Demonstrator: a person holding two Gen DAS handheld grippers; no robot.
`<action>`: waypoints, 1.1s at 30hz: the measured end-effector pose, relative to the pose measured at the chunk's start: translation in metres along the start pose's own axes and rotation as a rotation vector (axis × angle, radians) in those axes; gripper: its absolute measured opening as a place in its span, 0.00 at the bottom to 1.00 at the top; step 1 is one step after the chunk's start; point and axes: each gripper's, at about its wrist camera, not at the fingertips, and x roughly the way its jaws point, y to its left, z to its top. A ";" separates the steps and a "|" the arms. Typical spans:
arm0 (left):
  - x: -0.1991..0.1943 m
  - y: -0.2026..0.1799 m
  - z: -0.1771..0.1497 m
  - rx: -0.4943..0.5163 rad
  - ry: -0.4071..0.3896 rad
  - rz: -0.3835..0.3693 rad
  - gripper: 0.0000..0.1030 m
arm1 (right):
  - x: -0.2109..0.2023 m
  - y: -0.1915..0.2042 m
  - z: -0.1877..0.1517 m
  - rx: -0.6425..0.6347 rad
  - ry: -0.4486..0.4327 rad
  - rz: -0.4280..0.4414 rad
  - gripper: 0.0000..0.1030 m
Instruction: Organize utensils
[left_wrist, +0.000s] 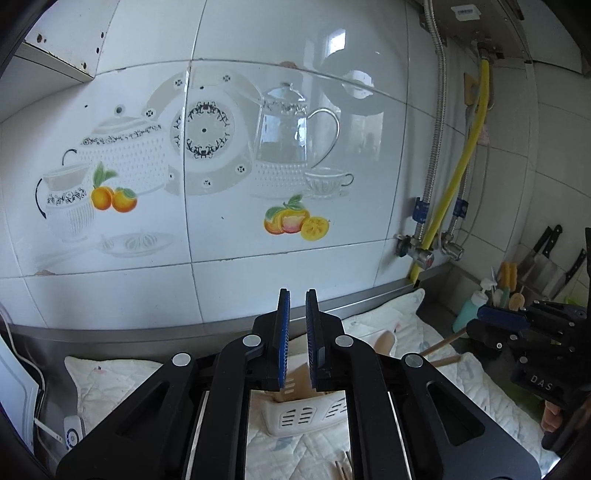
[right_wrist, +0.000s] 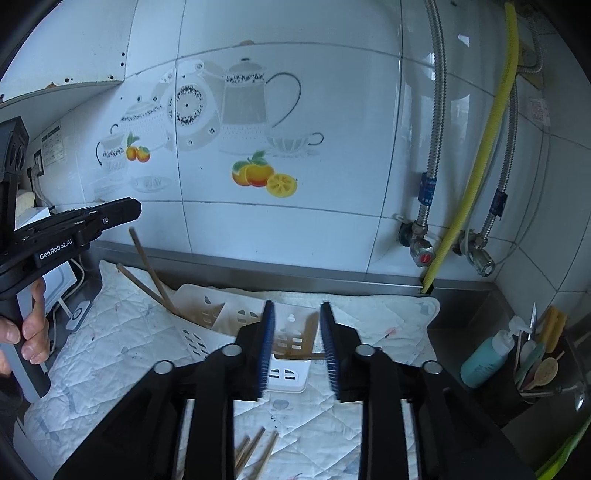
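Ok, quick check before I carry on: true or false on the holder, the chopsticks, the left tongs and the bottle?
1. Two chopsticks stick out of the white holder. True.
2. The holder stands upright. False: it lies flat on the quilted cloth.
3. Loose chopsticks lie on the cloth in front of the holder. True.
4. The left tongs grip a spoon. False: nothing is between them.
5. The teal bottle stands left of the holder. False: it is off to the right, in the corner.

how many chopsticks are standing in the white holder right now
2: both chopsticks lean out of the white holder's left compartment, tips toward the wall. Others may be hidden behind the gripper.
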 end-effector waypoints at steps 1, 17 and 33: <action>-0.005 -0.001 0.001 0.003 -0.007 -0.001 0.12 | -0.005 0.001 0.000 -0.003 -0.008 -0.005 0.27; -0.112 -0.021 -0.076 0.012 -0.005 -0.049 0.49 | -0.094 0.030 -0.092 -0.008 -0.023 0.037 0.28; -0.119 -0.016 -0.229 -0.102 0.232 -0.052 0.50 | -0.092 0.071 -0.249 0.105 0.141 0.058 0.27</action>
